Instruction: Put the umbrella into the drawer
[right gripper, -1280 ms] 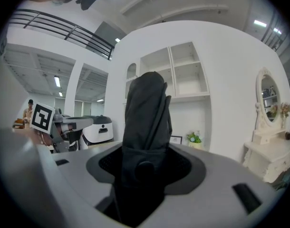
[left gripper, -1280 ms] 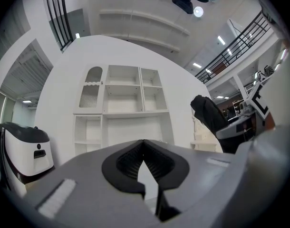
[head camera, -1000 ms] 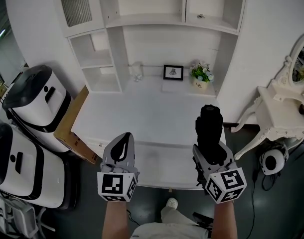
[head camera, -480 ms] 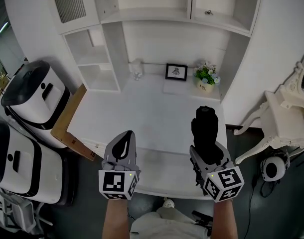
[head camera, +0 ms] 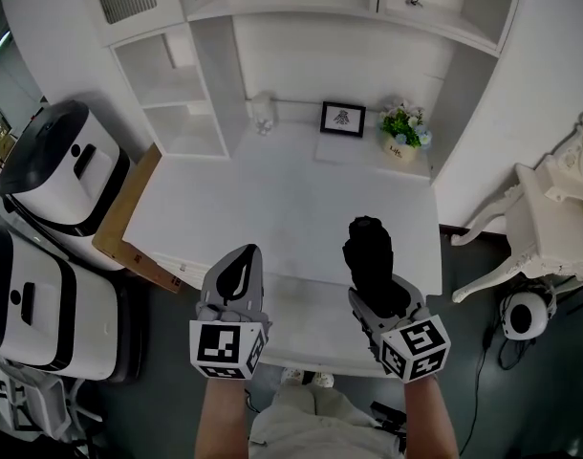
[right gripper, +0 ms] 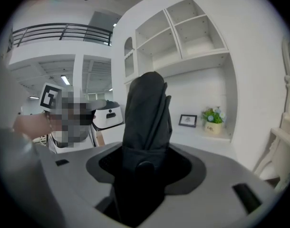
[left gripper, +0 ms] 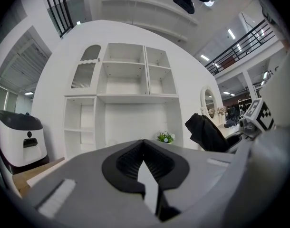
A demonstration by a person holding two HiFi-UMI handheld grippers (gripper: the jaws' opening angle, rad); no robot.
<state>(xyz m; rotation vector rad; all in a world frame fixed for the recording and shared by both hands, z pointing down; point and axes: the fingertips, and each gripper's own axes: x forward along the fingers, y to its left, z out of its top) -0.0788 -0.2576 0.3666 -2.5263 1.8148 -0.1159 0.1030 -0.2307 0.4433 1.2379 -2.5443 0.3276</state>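
A black folded umbrella (head camera: pixel 366 251) stands out from my right gripper (head camera: pixel 377 293), which is shut on its lower end. It hangs over the front right part of the white desk (head camera: pixel 253 208). In the right gripper view the umbrella (right gripper: pixel 145 113) fills the space between the jaws of the right gripper (right gripper: pixel 142 164). My left gripper (head camera: pixel 244 254) hangs over the desk's front edge, left of the umbrella, shut with nothing in it. In the left gripper view its pads meet at the left gripper's tip (left gripper: pixel 144 144), and the umbrella (left gripper: pixel 209 133) shows at the right. A white ledge (head camera: pixel 306 328) juts out below the desk's front edge; I cannot tell whether it is a drawer.
A framed picture (head camera: pixel 342 119), a potted plant (head camera: pixel 404 128) and a small white figure (head camera: pixel 263 111) stand at the desk's back, under open shelves. Two white-and-black machines (head camera: pixel 67 165) and a brown board (head camera: pixel 129 213) are on the left. A white dressing table (head camera: pixel 559 208) is on the right.
My right gripper has sunk and drifted left with the umbrella, now nearer the desk's front edge. The left gripper has moved a little lower. The grip on the umbrella is unchanged.
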